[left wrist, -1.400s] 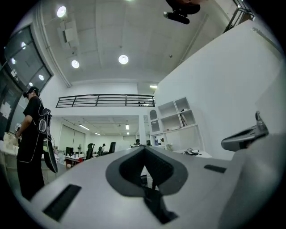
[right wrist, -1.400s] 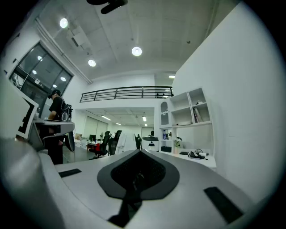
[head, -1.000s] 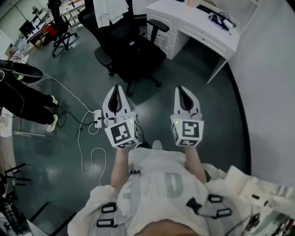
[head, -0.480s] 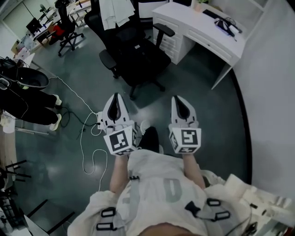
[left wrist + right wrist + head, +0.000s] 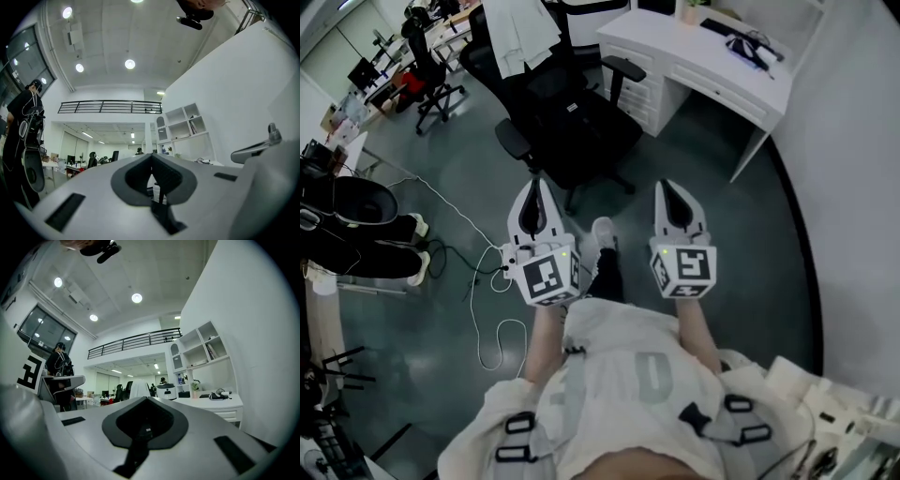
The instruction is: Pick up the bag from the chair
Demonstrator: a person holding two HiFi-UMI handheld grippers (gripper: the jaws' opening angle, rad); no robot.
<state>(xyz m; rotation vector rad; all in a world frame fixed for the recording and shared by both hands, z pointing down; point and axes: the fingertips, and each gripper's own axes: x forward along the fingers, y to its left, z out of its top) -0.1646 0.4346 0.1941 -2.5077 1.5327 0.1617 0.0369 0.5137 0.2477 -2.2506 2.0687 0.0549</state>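
A black office chair (image 5: 572, 117) stands on the floor ahead of me in the head view. A white cloth-like item (image 5: 520, 33), perhaps the bag, hangs over its backrest; I cannot tell if anything lies on the dark seat. My left gripper (image 5: 534, 184) and right gripper (image 5: 668, 187) are held side by side, pointing at the chair and well short of it. Both are shut and hold nothing. In the left gripper view the left gripper (image 5: 152, 157) shows closed jaws, as does the right gripper (image 5: 147, 399) in its own view, where the chair with the white item (image 5: 137, 389) is far off.
A white desk (image 5: 694, 52) with drawers stands right of the chair, against a white wall (image 5: 853, 141). A person in black (image 5: 347, 225) stands at the left. A power strip and white cable (image 5: 487, 309) lie on the floor. Another chair (image 5: 427, 66) is further back.
I have stepped forward: a foot in a white shoe now shows between the grippers, and the chair sits slightly closer. Both grippers stay shut and level.
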